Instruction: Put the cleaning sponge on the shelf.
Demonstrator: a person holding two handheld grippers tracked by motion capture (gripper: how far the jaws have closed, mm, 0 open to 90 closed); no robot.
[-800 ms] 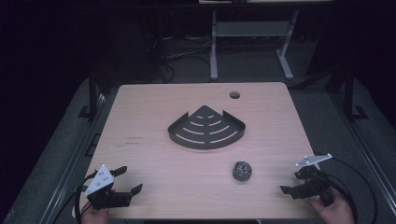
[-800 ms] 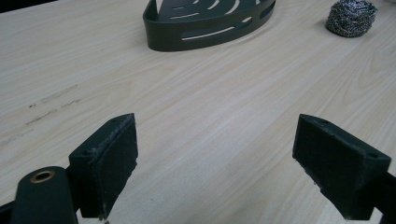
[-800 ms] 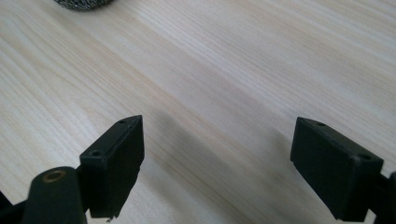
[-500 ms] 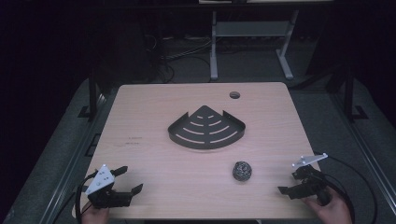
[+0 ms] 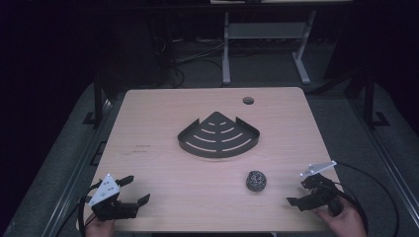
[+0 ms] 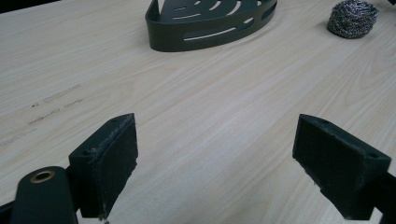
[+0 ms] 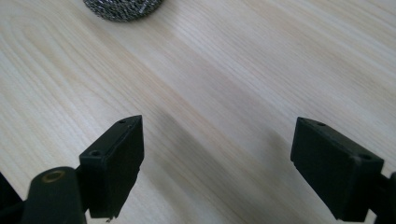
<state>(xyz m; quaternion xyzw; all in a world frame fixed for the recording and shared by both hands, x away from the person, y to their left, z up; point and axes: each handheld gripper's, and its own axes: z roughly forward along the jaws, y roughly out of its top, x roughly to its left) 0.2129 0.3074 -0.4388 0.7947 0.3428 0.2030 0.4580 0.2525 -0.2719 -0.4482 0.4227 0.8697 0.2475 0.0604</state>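
A dark fan-shaped slotted corner rack (image 5: pixel 219 136) lies in the middle of the wooden table (image 5: pixel 163 113); its curved wall (image 6: pixel 205 35) shows in the left gripper view. A steel-wool ball (image 5: pixel 256 180) sits in front of the rack to the right, also visible as a steel-wool ball (image 6: pixel 351 18) and at the top of the right gripper view (image 7: pixel 123 8). My left gripper (image 5: pixel 136 190) is open near the front left corner, with bare table between its jaws (image 6: pixel 215 163). My right gripper (image 5: pixel 297 192) is open at the front right, just right of the ball, holding nothing (image 7: pixel 217 163).
A round cable hole (image 5: pixel 248 100) sits near the table's far right edge. Faint marks (image 5: pixel 140 148) show on the left part of the top. Behind the table stands a metal frame (image 5: pixel 264 37) with cables on a dark floor.
My right gripper has drifted slightly toward the front edge and inward. The left gripper has barely shifted. Rack and ball have stayed put.
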